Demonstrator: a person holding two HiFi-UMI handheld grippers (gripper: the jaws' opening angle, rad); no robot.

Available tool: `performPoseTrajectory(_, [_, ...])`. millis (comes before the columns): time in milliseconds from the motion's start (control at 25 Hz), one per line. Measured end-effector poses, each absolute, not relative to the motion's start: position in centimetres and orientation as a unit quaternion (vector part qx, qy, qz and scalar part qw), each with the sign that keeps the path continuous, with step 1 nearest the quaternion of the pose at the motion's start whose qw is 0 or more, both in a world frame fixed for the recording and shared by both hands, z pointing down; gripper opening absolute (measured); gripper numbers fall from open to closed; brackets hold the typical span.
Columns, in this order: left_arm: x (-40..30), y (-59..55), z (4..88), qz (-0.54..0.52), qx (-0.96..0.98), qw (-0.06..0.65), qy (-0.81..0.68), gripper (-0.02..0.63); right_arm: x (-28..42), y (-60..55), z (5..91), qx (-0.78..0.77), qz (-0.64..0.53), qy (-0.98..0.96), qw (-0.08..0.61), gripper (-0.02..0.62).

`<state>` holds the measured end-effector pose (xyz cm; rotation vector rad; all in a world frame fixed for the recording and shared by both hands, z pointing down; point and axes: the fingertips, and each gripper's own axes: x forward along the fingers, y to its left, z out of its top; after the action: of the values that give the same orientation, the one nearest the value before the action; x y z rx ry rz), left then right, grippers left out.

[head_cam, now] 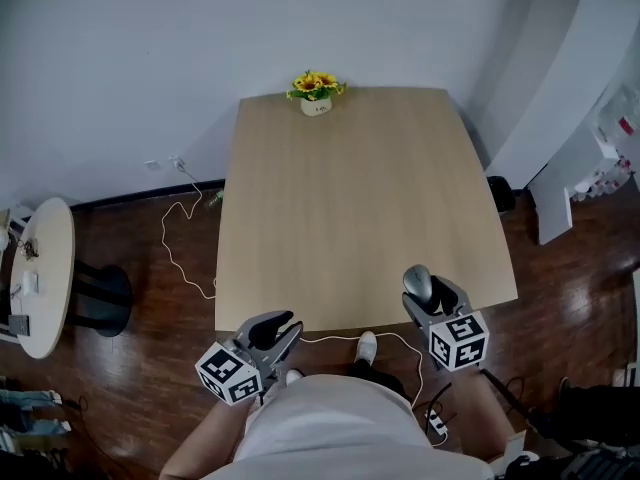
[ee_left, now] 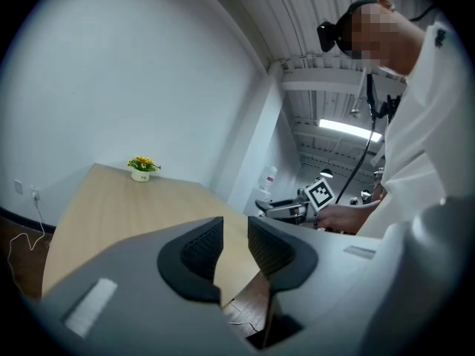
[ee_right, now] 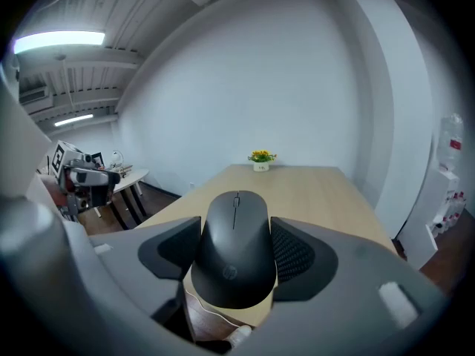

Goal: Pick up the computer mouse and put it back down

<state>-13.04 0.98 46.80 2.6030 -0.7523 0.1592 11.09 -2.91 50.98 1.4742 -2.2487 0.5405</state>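
Observation:
A black computer mouse (ee_right: 236, 251) sits between the jaws of my right gripper (ee_right: 236, 245), which is shut on its sides. The mouse (head_cam: 417, 283) is held in the air above the near right corner of the light wooden table (head_cam: 350, 198), with the right gripper (head_cam: 425, 293) behind it. My left gripper (head_cam: 275, 330) hovers at the table's near edge on the left. In its own view the left gripper (ee_left: 235, 252) shows a narrow gap between the pads with nothing in it. The right gripper (ee_left: 297, 206) also shows there, off to the right.
A small pot of yellow flowers (head_cam: 316, 90) stands at the table's far edge. A round side table (head_cam: 45, 273) is on the left, a white cable (head_cam: 180, 238) trails over the dark wood floor, and white furniture (head_cam: 570, 188) stands on the right.

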Motion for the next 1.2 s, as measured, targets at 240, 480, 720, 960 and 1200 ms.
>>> performPoseTrajectory(240, [-16.2, 3.5, 47.2, 0.066, 0.943, 0.198, -0.259, 0.075, 6.9, 3.0, 45.0, 0.535, 0.151, -0.809, 0.19, 0.295])
performPoseTrajectory(480, [-16.1, 5.5, 46.6, 0.054, 0.957, 0.19, -0.213, 0.078, 6.1, 7.3, 43.8, 0.56, 0.147, -0.793, 0.189, 0.295])
performPoseTrajectory(720, [-18.3, 6.0, 46.2, 0.054, 0.959, 0.19, -0.205, 0.08, 4.0, 9.0, 43.9, 0.575, 0.155, -0.783, 0.182, 0.295])
performPoseTrajectory(960, [-20.0, 6.4, 47.0, 0.06, 0.956, 0.201, -0.203, 0.08, 2.3, 9.6, 43.7, 0.575, 0.164, -0.784, 0.168, 0.295])
performPoseTrajectory(1200, [-19.4, 5.9, 47.1, 0.053, 0.955, 0.213, -0.199, 0.08, 2.9, 8.9, 43.9, 0.582, 0.162, -0.779, 0.167, 0.295])
